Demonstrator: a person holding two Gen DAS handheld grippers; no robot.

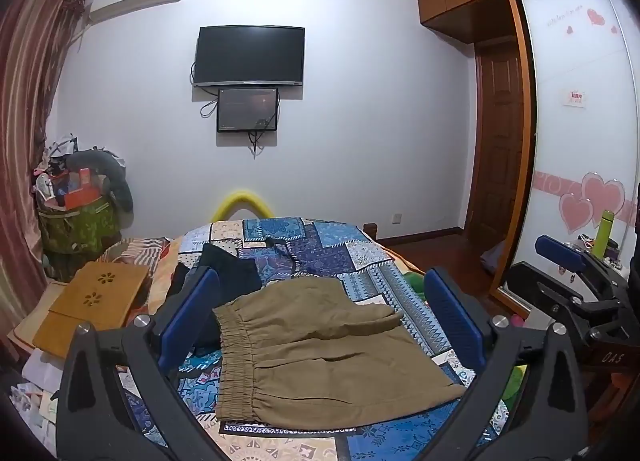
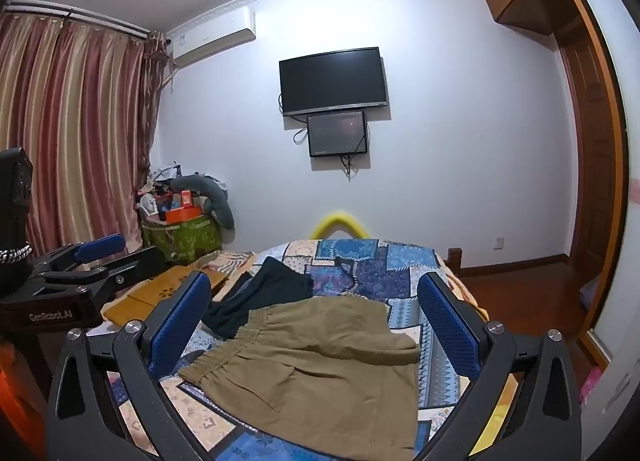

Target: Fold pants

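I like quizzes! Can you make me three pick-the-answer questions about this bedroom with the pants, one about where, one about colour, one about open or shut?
1. Where do the khaki pants lie?
A. on the patchwork bedspread
B. on the floor
C. on the wooden board

2. What colour is the garment beside them?
A. red
B. dark
C. yellow

3. How are the left gripper and right gripper?
A. both shut
B. one shut
C. both open

Answers: 1 A, quilt shows all around them. 2 B, it looks nearly black. 3 C, each pair of blue pads stands wide apart, holding nothing.
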